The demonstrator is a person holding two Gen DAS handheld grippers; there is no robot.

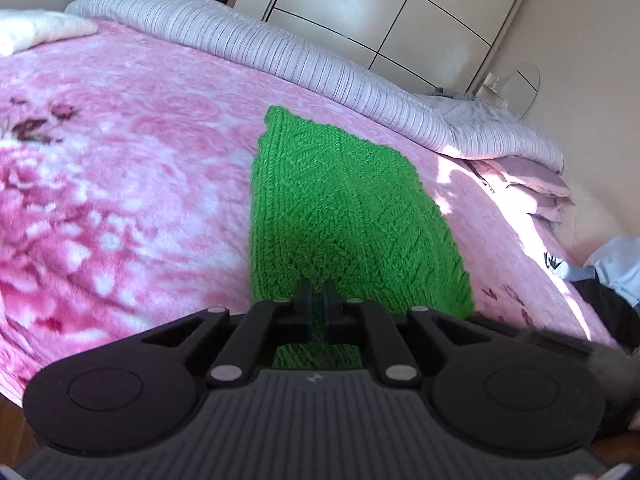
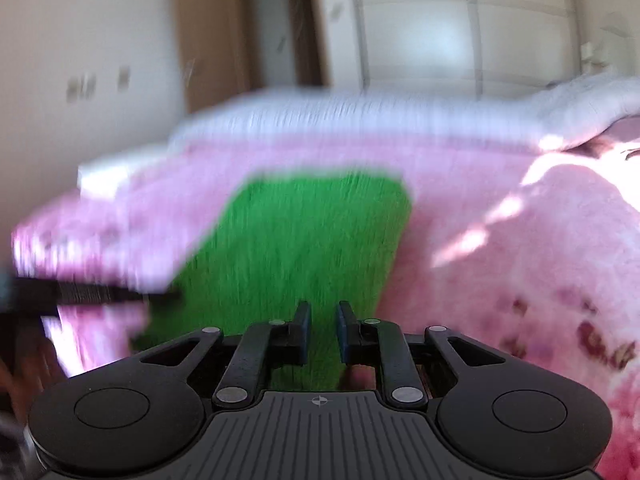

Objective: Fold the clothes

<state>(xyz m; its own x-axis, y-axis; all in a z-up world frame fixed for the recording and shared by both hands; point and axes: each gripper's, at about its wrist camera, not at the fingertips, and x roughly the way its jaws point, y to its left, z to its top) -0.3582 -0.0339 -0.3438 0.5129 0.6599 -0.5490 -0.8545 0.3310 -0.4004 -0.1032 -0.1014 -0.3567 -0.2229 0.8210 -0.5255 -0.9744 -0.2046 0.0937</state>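
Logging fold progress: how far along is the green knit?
Done: green knit lies on the pink blanket as a narrowed panel. In hand: left hand-held gripper pinches its near edge; right hand-held gripper straddles the same edge, grip unclear through blur. Left: the final fold.

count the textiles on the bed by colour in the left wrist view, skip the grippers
green knit garment: 1
pink floral blanket: 1
grey striped quilt: 1
white cloth at the far corner: 1
mauve folded bedding at the right edge: 1
total: 5
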